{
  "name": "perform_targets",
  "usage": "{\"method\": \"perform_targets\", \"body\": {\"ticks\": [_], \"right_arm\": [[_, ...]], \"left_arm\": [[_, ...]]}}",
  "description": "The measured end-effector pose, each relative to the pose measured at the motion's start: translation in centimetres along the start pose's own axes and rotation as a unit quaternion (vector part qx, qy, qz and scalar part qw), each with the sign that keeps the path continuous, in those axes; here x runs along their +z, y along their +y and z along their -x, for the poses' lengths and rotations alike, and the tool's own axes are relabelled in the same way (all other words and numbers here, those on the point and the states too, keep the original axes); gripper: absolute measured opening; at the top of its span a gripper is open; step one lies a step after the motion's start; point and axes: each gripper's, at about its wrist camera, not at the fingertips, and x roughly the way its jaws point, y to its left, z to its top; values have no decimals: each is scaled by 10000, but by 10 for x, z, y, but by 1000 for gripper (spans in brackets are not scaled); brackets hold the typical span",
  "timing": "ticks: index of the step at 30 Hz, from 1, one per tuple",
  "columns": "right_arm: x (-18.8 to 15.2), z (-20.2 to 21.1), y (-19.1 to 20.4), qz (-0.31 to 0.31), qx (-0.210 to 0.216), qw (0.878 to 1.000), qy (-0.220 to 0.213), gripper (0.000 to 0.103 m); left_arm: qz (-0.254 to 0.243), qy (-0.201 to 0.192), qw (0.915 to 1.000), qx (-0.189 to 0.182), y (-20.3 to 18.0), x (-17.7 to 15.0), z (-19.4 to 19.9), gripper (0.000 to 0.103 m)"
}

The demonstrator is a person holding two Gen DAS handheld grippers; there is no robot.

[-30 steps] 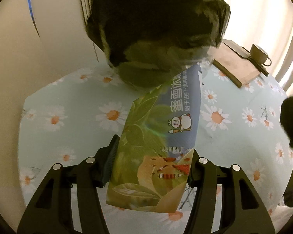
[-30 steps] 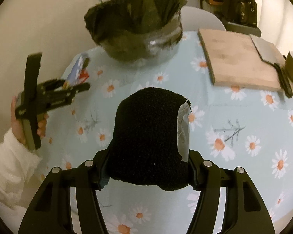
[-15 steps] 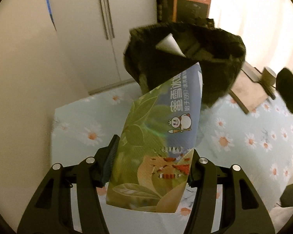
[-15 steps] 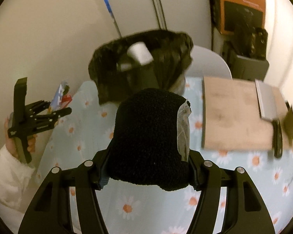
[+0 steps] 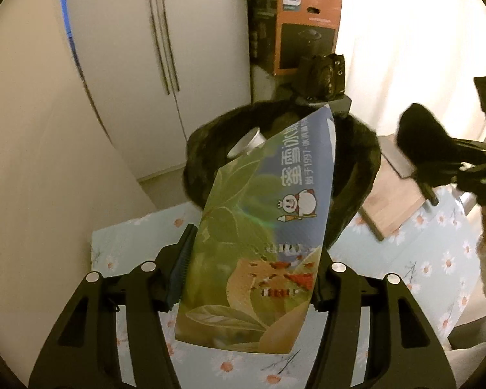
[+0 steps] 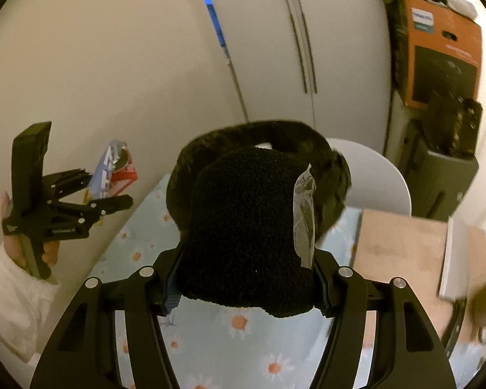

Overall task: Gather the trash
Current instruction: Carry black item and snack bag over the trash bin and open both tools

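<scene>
My left gripper (image 5: 248,269) is shut on a green and blue printed snack bag (image 5: 259,246), held up in front of and above the black-lined trash bin (image 5: 359,175). A white cup lies inside the bin (image 5: 248,141). My right gripper (image 6: 244,272) is shut on a black fuzzy sponge-like lump (image 6: 243,223) with a clear plastic strip (image 6: 304,223) on its side, raised in front of the bin (image 6: 269,133). The left gripper and its bag show at the left of the right wrist view (image 6: 81,194). The right gripper and its black lump show at the right of the left wrist view (image 5: 421,142).
The table has a daisy-print cloth (image 6: 243,330). A wooden board (image 6: 401,249) lies at the right, with a dark utensil at its edge. White cupboard doors (image 5: 178,64), an orange box (image 5: 307,29) and a white chair (image 6: 372,175) stand behind the bin.
Both grippers have risen with their loads; the bin now appears lower and its opening shows. The right gripper came nearer the bin.
</scene>
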Motion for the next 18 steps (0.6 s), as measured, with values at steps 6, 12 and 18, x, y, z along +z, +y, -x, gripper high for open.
{"method": "perform_targets", "body": {"ticks": [6, 12, 18], "right_arm": [[28, -17, -12, 127, 325, 9993, -98, 60], [46, -41, -23, 169, 528, 9984, -135, 60], [54, -68, -36, 215, 495, 9985, -62, 70]], "left_arm": [[-258, 70, 9996, 11, -17, 36, -19, 59], [-458, 282, 9985, -108, -23, 55, -53, 60], [-673, 395, 9969, -17, -30, 57, -85, 79]]}}
